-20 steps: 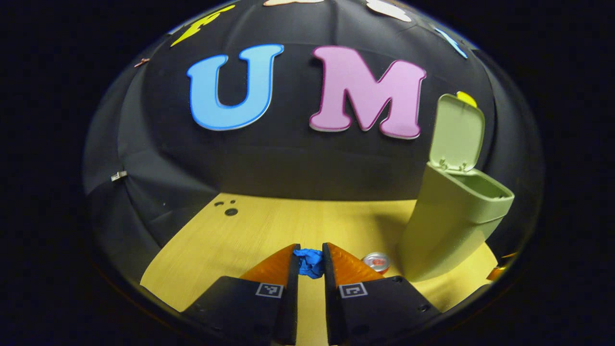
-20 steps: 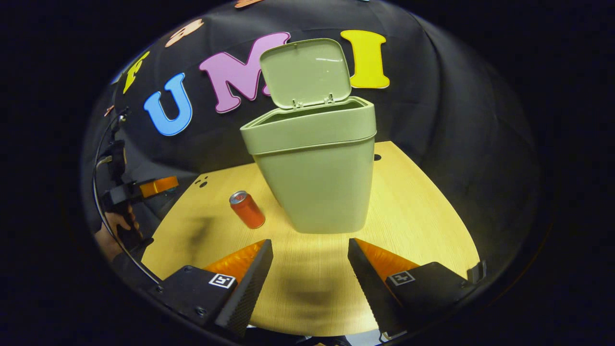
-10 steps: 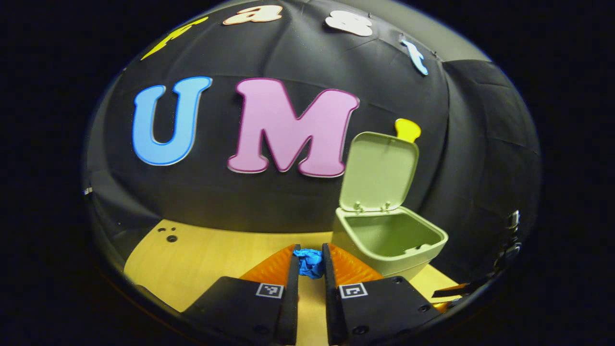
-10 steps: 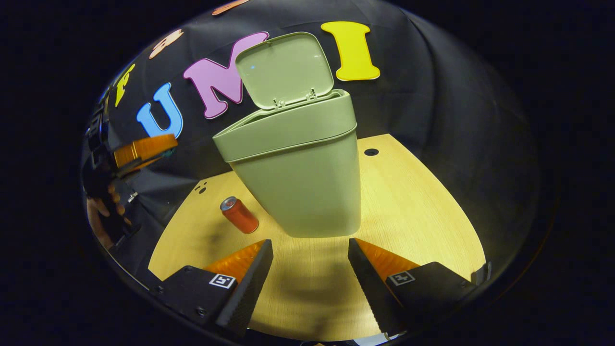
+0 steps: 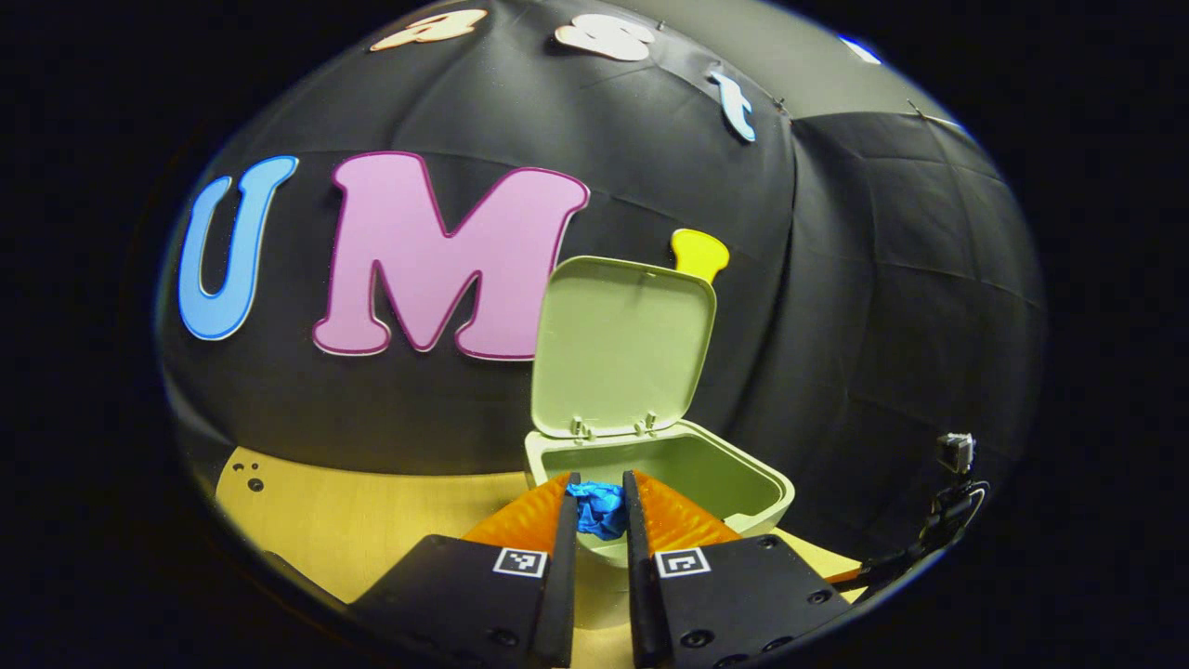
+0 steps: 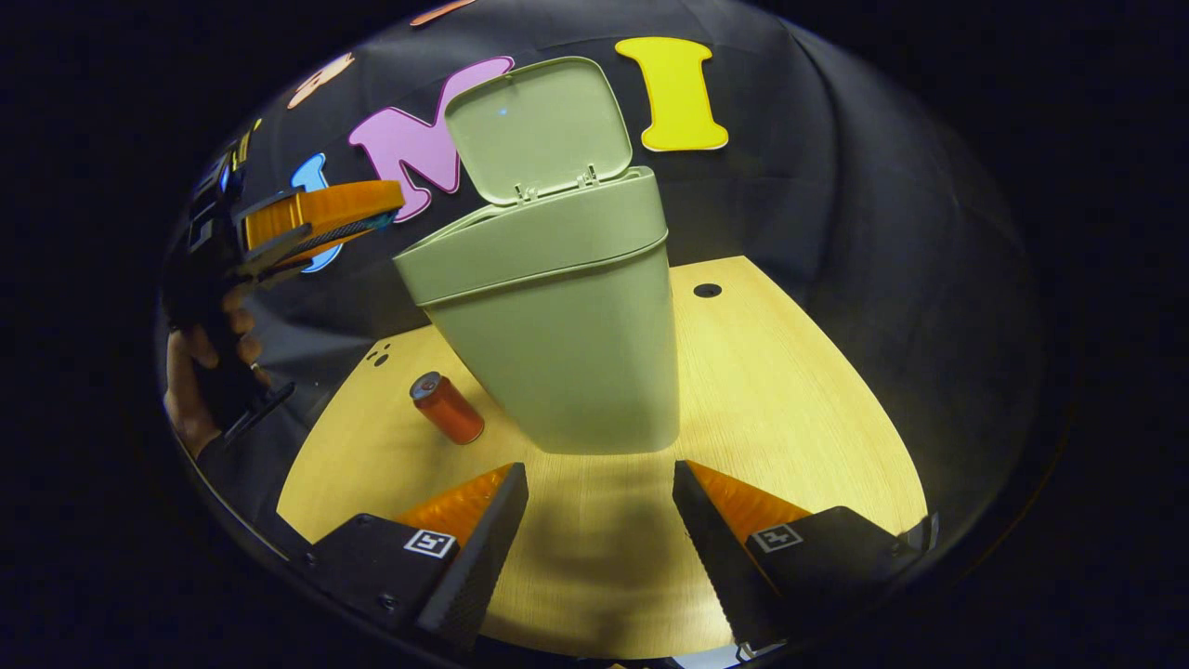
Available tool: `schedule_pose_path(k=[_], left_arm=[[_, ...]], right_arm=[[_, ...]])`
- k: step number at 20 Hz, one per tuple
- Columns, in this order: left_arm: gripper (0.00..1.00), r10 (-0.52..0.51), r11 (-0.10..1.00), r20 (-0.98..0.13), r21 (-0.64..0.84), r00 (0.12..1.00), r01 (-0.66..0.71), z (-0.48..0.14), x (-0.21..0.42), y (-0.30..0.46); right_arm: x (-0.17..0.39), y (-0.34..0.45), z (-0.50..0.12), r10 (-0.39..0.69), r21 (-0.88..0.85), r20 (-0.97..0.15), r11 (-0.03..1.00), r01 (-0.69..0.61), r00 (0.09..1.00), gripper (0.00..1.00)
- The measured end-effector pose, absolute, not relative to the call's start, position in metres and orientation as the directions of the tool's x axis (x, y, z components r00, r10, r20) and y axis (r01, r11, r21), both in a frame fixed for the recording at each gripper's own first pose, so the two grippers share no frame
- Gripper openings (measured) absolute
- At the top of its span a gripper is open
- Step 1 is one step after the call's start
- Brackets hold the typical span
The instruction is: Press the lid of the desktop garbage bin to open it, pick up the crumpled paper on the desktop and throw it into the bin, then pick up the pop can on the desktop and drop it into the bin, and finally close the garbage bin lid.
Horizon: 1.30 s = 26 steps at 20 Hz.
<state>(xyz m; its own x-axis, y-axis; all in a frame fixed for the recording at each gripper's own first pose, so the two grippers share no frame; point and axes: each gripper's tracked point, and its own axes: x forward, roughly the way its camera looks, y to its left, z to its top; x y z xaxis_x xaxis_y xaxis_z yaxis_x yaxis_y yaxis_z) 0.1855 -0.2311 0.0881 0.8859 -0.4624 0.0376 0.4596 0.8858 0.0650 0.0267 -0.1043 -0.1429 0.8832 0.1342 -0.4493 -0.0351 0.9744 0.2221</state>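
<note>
The bench (image 6: 799, 390) carried everything, its pale wood top lit from above. The garbage bin (image 6: 567, 353) stood near the middle of it and serves as the landmark here. Its lid (image 6: 534, 130) was tipped fully up and back on the rear hinge, leaving the mouth wide open, which is why anything brought over the rim could simply fall in.

The right hand-held gripper (image 6: 599, 520) waited low in front of the bin with its fingers spread and nothing between them. It sat back from the bin's front wall, probably kept out of the way while the other side worked, and it was well placed to go for the can afterwards.

The left hand-held gripper (image 5: 599, 511) was raised to the height of the bin's rim. In the right gripper view it appeared up beside the bin's left edge (image 6: 316, 218), held by a hand (image 6: 200, 372). Its fingers were pinched on the crumpled paper (image 5: 597, 506), a small blue wad. In the left gripper view the paper sat just at the bin's near rim, with the open cavity directly beyond. That height and alignment suggest the release was close, though the wad looked barely past the lip.

The pop can (image 6: 448, 407) lay tilted on the bench, just beside the bin's lower left side, untouched.
</note>
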Motion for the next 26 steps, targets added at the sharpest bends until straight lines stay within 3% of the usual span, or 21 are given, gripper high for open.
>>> schedule_pose_path(k=[1,2,7,9,10,11,14,15,20,26], left_arm=[[0.24,-0.475,0.879,0.030,0.076,0.880,0.471,0.086,0.188,-0.238],[0.29,-0.485,0.872,0.024,0.087,0.874,0.481,0.084,0.191,-0.245],[0.30,-0.504,0.860,-0.009,0.084,0.863,0.503,0.071,0.206,-0.263],[0.37,-0.511,0.856,-0.018,0.074,0.859,0.511,0.067,0.208,-0.266],[0.47,-0.510,0.857,-0.023,0.074,0.860,0.510,0.065,0.208,-0.263],[0.51,-0.503,0.860,-0.024,0.082,0.864,0.503,0.064,0.209,-0.260],[0.93,-0.472,0.878,-0.009,0.088,0.882,0.471,0.066,0.210,-0.245],[0.96,-0.470,0.880,0.001,0.076,0.883,0.468,0.068,0.210,-0.241],[0.98,-0.344,0.938,0.024,0.065,0.939,0.342,0.068,0.206,-0.178],[0.98,-0.178,0.981,-0.035,0.070,0.983,0.180,0.035,0.177,-0.084]], right_arm=[[0.028,-0.105,-0.144,0.133,0.224,-0.452,0.974,-0.032,0.882,0.99],[0.028,-0.105,-0.144,0.132,0.225,-0.454,0.974,-0.030,0.881,0.99],[0.028,-0.103,-0.148,0.142,0.217,-0.466,0.975,-0.043,0.873,0.99],[0.028,-0.103,-0.149,0.145,0.218,-0.470,0.975,-0.045,0.870,0.99],[0.029,-0.104,-0.149,0.145,0.219,-0.471,0.975,-0.044,0.870,0.99],[0.031,-0.104,-0.149,0.146,0.221,-0.472,0.974,-0.043,0.870,0.99],[0.033,-0.100,-0.150,0.157,0.231,-0.475,0.972,-0.050,0.866,0.99],[0.034,-0.098,-0.150,0.161,0.233,-0.476,0.971,-0.052,0.865,0.99],[0.034,-0.079,-0.152,0.195,0.236,-0.482,0.968,-0.087,0.854,0.99],[0.033,-0.041,-0.158,0.231,0.233,-0.501,0.964,-0.128,0.834,0.99]])
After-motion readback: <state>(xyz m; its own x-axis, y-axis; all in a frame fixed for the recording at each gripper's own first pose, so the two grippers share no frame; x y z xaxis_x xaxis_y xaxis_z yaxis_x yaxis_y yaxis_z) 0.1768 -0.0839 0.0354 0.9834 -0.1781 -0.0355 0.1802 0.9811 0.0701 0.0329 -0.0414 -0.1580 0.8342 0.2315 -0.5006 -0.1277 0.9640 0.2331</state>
